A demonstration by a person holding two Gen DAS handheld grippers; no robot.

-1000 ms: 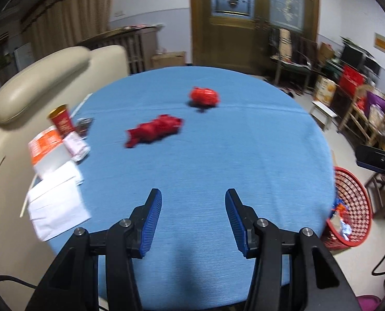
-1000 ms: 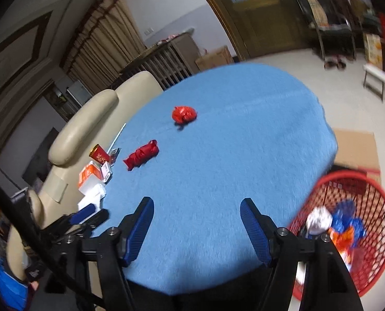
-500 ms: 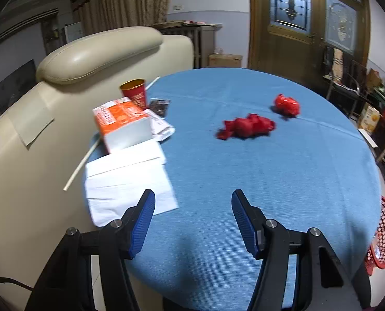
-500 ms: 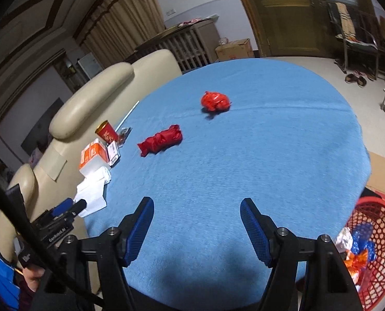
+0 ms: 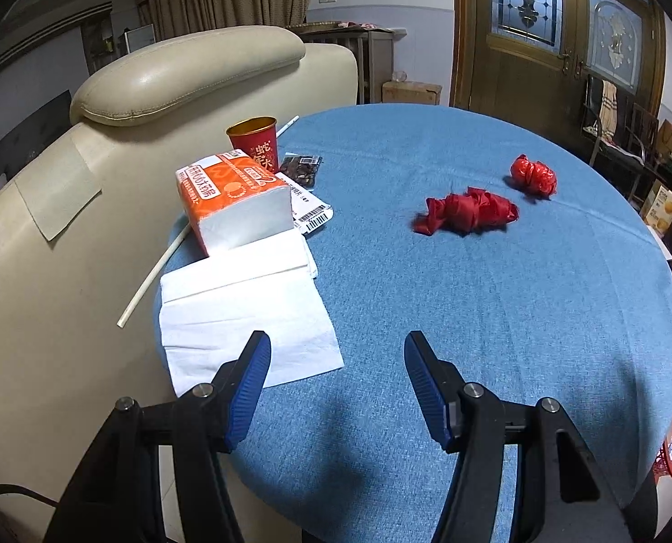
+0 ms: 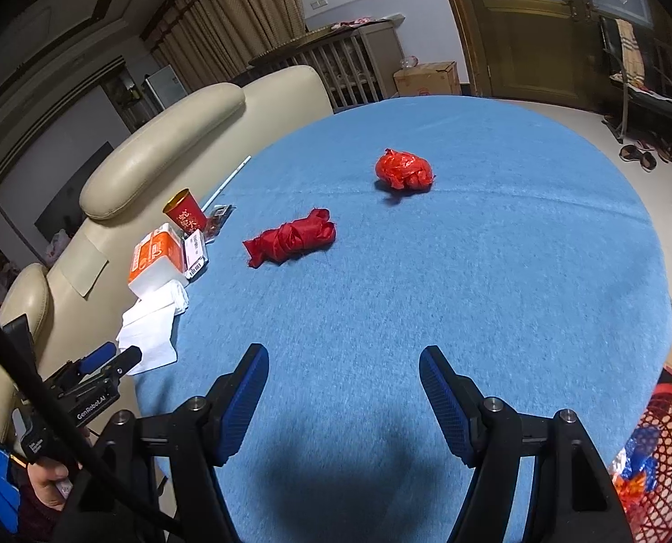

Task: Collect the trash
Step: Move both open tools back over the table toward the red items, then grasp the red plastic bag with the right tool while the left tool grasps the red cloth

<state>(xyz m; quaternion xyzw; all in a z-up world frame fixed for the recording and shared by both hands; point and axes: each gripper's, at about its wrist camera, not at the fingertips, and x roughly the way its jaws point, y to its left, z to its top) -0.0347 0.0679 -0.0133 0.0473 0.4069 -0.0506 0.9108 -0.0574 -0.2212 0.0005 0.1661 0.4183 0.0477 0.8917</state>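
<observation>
Blue tabletop point(image 6: 494, 294) still carries two red wads point(image 6: 290, 240) near its middle; the floor basket point(image 6: 666, 461) holds wrappers. Left gripper point(image 5: 336, 362) and right gripper point(image 6: 343, 373) hover with jaws wide apart, holding nothing.

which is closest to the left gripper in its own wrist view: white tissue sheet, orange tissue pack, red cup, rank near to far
From the left gripper:
1. White tissue sheet, just ahead, by the left finger.
2. Orange tissue pack, farther back on the left.
3. Red cup, behind the pack at the table's edge.
</observation>
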